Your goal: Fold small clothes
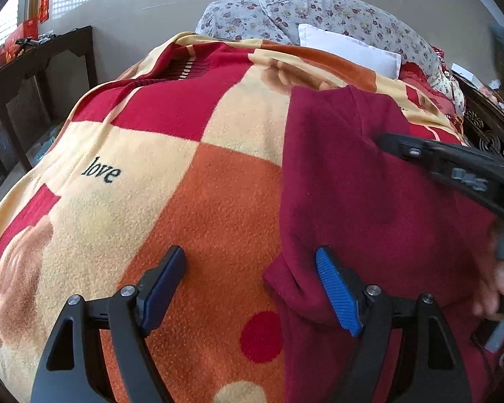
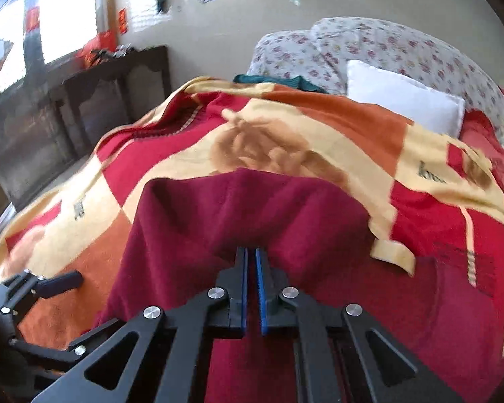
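Note:
A dark red garment (image 1: 369, 201) lies spread on a checked red, orange and cream blanket (image 1: 198, 201). My left gripper (image 1: 250, 255) hovers open at the garment's left edge: its right pad (image 1: 336, 288) is over the cloth and its left pad (image 1: 164, 278) over bare blanket, and nothing is pinched. In the right wrist view my right gripper (image 2: 251, 252) is shut on the garment (image 2: 218, 215), and the cloth bunches in folds at its tips. The left wrist view shows the right gripper (image 1: 386, 141) at the garment's far right part. The open left gripper (image 2: 60, 282) shows at the lower left of the right wrist view.
Floral pillows (image 1: 336, 13) and a white pillow (image 1: 349, 50) lie at the head of the bed. A dark wooden table (image 1: 33, 67) stands by the window on the left. A person's hand (image 1: 500, 288) is at the right edge. A green cloth (image 2: 279, 82) lies beyond the blanket.

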